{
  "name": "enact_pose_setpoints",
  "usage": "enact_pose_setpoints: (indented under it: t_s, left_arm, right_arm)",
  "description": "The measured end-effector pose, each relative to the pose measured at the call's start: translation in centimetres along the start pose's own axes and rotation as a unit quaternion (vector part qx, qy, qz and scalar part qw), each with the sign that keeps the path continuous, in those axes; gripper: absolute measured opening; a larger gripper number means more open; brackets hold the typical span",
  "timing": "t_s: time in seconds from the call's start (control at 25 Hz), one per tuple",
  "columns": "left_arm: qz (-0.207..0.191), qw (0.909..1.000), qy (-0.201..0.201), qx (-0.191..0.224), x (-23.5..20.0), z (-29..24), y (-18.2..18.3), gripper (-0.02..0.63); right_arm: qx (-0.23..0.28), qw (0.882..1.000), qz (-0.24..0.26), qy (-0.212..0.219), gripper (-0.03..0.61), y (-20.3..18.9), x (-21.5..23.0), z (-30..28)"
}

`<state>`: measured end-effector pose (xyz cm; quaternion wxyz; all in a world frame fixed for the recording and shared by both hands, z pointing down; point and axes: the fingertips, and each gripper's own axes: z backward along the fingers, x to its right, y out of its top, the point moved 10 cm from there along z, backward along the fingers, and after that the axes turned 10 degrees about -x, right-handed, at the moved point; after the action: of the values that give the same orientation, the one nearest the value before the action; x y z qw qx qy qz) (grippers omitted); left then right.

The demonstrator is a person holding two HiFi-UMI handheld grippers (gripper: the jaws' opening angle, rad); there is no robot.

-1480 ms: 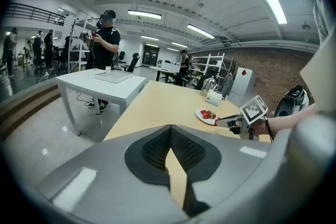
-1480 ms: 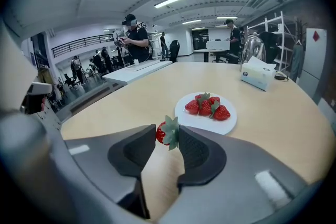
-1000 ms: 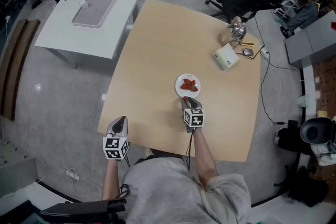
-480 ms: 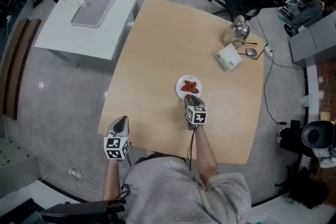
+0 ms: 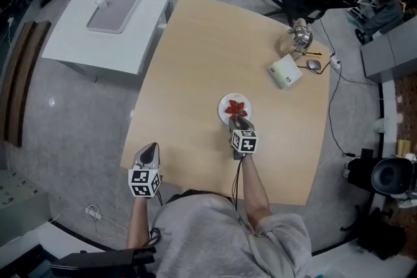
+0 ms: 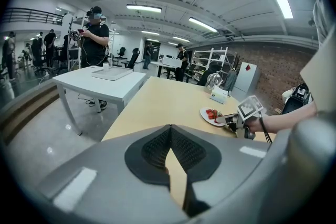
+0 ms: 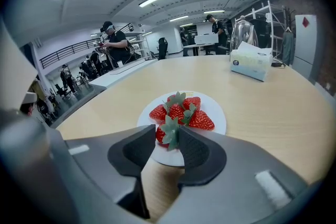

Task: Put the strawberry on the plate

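Observation:
A small white plate (image 5: 223, 103) with several red strawberries (image 5: 236, 107) sits mid-table. My right gripper (image 5: 240, 121) reaches its near rim. In the right gripper view its jaws (image 7: 168, 139) are shut on a strawberry (image 7: 163, 135) with green leaves, held over the near edge of the plate (image 7: 216, 114), just in front of the heaped strawberries (image 7: 185, 110). My left gripper (image 5: 148, 152) hangs at the table's near-left edge. In its own view the left gripper (image 6: 170, 128) is shut with nothing in it, and the plate (image 6: 206, 116) shows far off to the right.
On the tan table (image 5: 195, 55), at the far right, stand a tissue box (image 5: 283, 71), a glass jar (image 5: 291, 40) and a mouse (image 5: 315, 64). A white side table (image 5: 78, 42) carrying a grey tray (image 5: 118, 7) stands at the left. Office chairs and cables lie beyond.
My right gripper has moved a little forward with the strawberry, from short of the plate to over its near rim. The left gripper has stayed in place.

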<state>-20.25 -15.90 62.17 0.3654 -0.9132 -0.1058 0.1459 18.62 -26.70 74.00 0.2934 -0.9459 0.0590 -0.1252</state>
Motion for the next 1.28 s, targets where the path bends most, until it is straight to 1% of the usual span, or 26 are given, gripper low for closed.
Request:
enact_pose_setpoints:
  t_s: [0.4,0.92,1.12,1.2,1.28]
  left_arm:
    - [-0.001,1.0000,0.000,-0.001,0.4,-0.3,0.1,0.020]
    - [-0.004,0.9999,0.000,0.010,0.5,0.9,-0.3,0.020]
    - [-0.008,0.9998,-0.003,0.015,0.8,1.6,-0.5,0.020]
    - [-0.011,0.9998,-0.005,0.019,0.9,1.9,-0.7,0.020]
    - [-0.013,0.9997,-0.007,0.022,1.0,2.3,-0.9,0.020]
  right_arm:
    - [0.000,1.000,-0.001,0.003,0.149,0.1,0.3,-0.2]
    - [0.013,1.000,0.000,-0.002,0.183,0.2,-0.1,0.9]
    - [0.018,1.000,0.004,-0.004,0.173,-0.2,-0.4,2.2]
    - [0.024,1.000,0.008,-0.004,0.161,-0.4,-0.7,2.8]
    - [0.029,1.000,0.010,-0.005,0.136,-0.8,-0.9,3.4]
